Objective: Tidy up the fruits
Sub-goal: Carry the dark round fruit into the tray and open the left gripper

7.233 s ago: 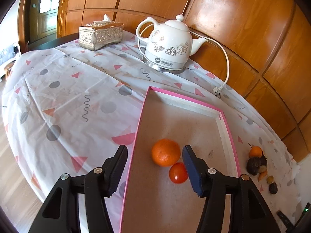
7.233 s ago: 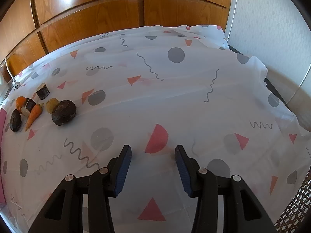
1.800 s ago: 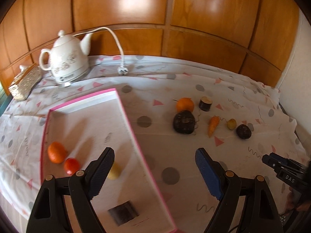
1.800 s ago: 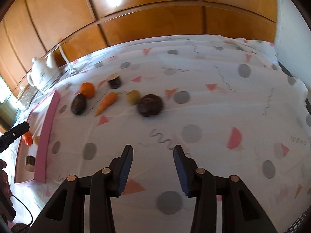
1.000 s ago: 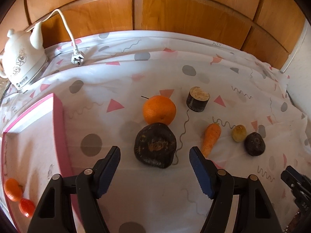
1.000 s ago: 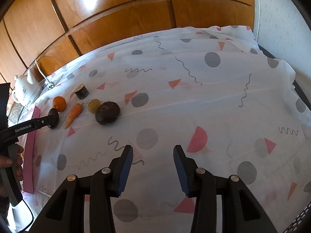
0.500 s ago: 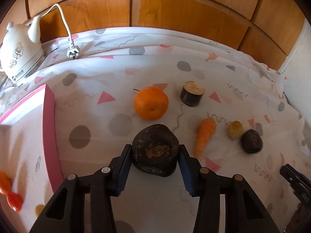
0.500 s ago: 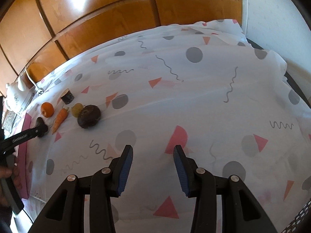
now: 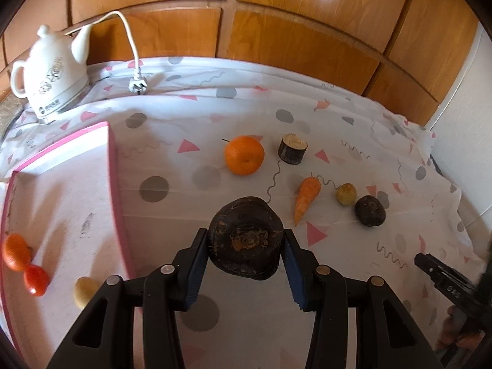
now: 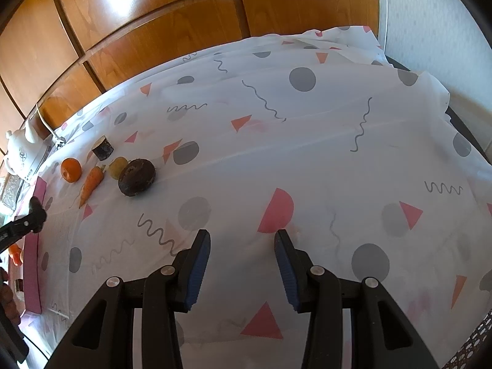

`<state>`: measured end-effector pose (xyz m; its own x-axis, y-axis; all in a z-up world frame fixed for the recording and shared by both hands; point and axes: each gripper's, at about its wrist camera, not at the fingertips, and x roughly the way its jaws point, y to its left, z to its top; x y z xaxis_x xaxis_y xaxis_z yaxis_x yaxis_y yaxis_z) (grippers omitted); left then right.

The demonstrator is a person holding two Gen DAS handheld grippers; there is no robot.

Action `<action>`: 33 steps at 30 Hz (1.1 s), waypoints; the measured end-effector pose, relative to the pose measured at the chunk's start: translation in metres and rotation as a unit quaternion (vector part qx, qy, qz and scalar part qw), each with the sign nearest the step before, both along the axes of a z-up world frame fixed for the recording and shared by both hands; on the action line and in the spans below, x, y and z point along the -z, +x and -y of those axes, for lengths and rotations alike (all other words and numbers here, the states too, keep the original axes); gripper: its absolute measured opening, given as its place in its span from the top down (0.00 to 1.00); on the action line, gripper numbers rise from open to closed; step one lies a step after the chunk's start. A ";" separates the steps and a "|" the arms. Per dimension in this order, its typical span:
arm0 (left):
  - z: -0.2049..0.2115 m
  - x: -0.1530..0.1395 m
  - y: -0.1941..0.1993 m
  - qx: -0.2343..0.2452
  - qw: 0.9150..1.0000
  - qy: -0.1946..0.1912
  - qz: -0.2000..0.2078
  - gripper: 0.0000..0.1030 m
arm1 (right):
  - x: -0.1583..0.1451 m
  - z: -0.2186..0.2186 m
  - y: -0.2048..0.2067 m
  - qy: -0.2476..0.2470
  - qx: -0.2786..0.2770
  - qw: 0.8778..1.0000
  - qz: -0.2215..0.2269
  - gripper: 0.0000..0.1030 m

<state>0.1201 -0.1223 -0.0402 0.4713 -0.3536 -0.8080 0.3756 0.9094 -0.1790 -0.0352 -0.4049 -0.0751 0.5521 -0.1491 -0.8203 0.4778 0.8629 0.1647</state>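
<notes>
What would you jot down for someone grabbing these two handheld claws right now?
Left gripper: shut on the big dark lumpy fruit.
Right gripper: open, holding nothing, above bare cloth.
Done: small orange, red tomato and a yellowish round piece lie in the pink-rimmed cardboard tray.
Left on the patterned tablecloth: large orange, dark cut stub, carrot, small yellow-green fruit, dark round fruit.

1. Dark fruit [image 9: 246, 240] between left gripper [image 9: 244, 269] pads, above tablecloth [image 9: 184, 129].
2. Orange [image 9: 244, 159] at 12, carrot [image 9: 306, 198] at 2.
3. Tray [image 9: 117, 190] at 9; kettle [image 9: 49, 77] at 10.
</notes>
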 end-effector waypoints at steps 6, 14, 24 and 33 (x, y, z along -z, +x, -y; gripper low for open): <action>-0.026 -0.016 -0.011 -0.022 1.000 -0.019 0.013 0.54 | 0.001 -0.005 0.000 -0.008 -0.003 1.000 -0.003 0.57; -0.075 -0.033 -0.025 -0.064 0.997 -0.039 0.030 0.54 | 0.001 -0.012 0.004 -0.014 -0.009 1.000 -0.005 0.57; -0.157 -0.039 -0.044 -0.142 0.987 -0.058 0.039 0.54 | -0.001 -0.030 0.025 -0.023 -0.036 0.999 -0.006 0.57; -0.228 -0.032 -0.073 -0.212 0.974 -0.066 0.036 0.54 | -0.009 -0.053 0.059 -0.040 -0.075 0.996 -0.002 0.57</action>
<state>0.0468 0.1056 -0.0079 0.6518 -0.2130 -0.7279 -0.0129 0.9565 -0.2915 0.0237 -0.3516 -0.0662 0.5692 -0.1295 -0.8119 0.3424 0.9352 0.0908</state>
